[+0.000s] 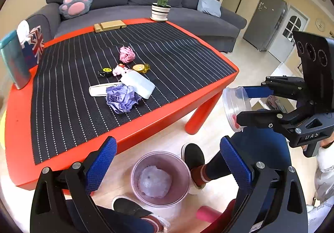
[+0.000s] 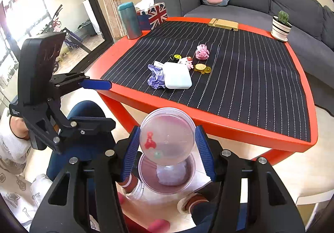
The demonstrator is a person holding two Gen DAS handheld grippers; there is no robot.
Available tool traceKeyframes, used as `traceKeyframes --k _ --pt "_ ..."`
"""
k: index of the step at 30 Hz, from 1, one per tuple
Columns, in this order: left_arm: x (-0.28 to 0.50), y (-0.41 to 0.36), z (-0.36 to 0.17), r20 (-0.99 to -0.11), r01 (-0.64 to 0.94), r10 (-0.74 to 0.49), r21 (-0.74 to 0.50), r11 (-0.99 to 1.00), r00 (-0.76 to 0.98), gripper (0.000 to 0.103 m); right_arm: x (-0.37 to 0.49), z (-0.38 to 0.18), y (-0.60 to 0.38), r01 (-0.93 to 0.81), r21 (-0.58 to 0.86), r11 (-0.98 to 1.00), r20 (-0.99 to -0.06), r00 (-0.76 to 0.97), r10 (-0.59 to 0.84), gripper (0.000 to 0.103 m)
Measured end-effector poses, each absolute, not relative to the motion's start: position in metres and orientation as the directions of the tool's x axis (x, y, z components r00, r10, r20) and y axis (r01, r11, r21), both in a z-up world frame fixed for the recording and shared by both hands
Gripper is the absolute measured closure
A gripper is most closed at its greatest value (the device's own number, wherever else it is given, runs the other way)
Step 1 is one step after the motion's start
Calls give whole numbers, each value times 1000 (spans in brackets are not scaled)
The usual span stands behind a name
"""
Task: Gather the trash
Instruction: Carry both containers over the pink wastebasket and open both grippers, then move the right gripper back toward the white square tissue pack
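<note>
Beside a red table (image 1: 129, 134), the left gripper (image 1: 167, 162) hangs spread wide and empty above a clear bin (image 1: 160, 178) on the floor, a crumpled pale wad (image 1: 154, 180) lying inside. The right gripper (image 2: 167, 147) clamps a clear plastic lid (image 2: 168, 136) above that bin. Purple crumpled paper (image 1: 122, 98) and pink crumpled paper (image 1: 127, 54) lie on the striped mat (image 1: 177, 55).

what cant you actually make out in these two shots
- Wad in the bin: left wrist view, too blurry to identify; in the right wrist view the held clear lid partly covers it.
- White strip: purple paper ball and white box overlap it.
- The person: both views cut off by edges.
</note>
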State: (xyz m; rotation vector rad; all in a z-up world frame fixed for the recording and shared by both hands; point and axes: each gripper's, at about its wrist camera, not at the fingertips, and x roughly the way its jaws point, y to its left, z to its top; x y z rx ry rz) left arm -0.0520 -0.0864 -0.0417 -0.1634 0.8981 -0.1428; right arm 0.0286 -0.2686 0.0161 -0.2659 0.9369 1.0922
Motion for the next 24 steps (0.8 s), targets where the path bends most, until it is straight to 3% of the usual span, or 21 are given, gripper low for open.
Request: traceKeyframes --k 21,23,24 --pt "-77 -54 -30 -740 -23 -139 -205 979 659 8 9 7 -247 -871 265 414 -765 71 640 49" --pt "-79 -51 -31 -739 -28 -137 -206 978 659 8 7 7 -245 -875 268 404 -764 63 642 40" --pt "-79 -50 -31 -740 -30 -136 -206 978 659 8 7 7 -243 -875 265 405 -764 65 642 20"
